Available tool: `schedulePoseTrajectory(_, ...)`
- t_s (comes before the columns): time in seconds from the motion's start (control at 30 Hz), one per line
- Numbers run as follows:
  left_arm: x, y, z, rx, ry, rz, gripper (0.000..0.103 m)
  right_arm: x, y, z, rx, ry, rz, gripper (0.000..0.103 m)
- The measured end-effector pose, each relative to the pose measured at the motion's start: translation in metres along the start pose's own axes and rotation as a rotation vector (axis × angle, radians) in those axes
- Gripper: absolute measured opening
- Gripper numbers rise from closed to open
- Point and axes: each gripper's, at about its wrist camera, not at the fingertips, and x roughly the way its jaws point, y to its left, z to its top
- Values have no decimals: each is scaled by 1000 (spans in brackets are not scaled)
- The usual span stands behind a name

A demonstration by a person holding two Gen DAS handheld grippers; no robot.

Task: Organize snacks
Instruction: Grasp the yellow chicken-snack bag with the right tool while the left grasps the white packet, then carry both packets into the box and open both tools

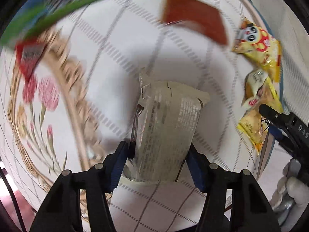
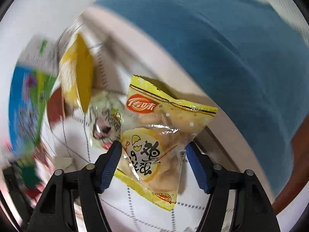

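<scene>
White grid tablecloth [image 1: 119, 44]: red packet [image 1: 195, 21], yellow panda packet [image 1: 258, 48].

The left gripper [image 1: 160, 150] points straight down, its blue pads [image 1: 120, 160] pressed on a pale wrapper [image 1: 166, 127]; the right gripper [image 2: 153, 150] tilts steeply down, clamping a yellow packet [image 2: 154, 147]

place: home | evidence: checked tablecloth [image 1: 119, 44], floral plate [image 1: 38, 100], blue cushion [image 2: 212, 38]
</scene>
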Motion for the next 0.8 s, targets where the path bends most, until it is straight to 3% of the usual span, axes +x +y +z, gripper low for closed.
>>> schedulePoseTrajectory(0.07, 4, 18, -10, -52, 10, -26, 57, 3, 18, -7, -125, 27, -24, 59)
schedulePoseTrajectory(0.2, 10, 39, -29, -119, 27, -65, 57, 8, 47, -36, -354, 126, -33, 59)
schedulePoseTrajectory(0.3, 20, 53, -46, -112, 42, -77, 57, 12, 76, -61, -555, 212, -58, 59)
schedulePoseTrajectory(0.37, 24, 48, -49, -98, 42, -67, 59, 11, 85, -67, -568, 207, -71, 65)
schedulePoseTrajectory(0.43, 29, 31, -48, -83, 48, -50, 61, 14, 88, -67, -529, 208, -57, 79)
schedulePoseTrajectory(0.6, 24, 19, -26, -86, 13, -11, 63, 23, 88, -62, -372, 175, -23, 79)
schedulePoseTrajectory(0.63, 23, 18, -23, -88, 3, -4, 63, 25, 86, -61, -366, 164, -34, 74)
schedulePoseTrajectory(0.7, 20, 14, -21, -89, -28, 11, 63, 28, 95, -66, -395, 120, -81, 64)
schedulePoseTrajectory(0.8, 15, 19, -24, -127, -41, 5, 59, 24, 113, -80, -488, 105, -79, 62)
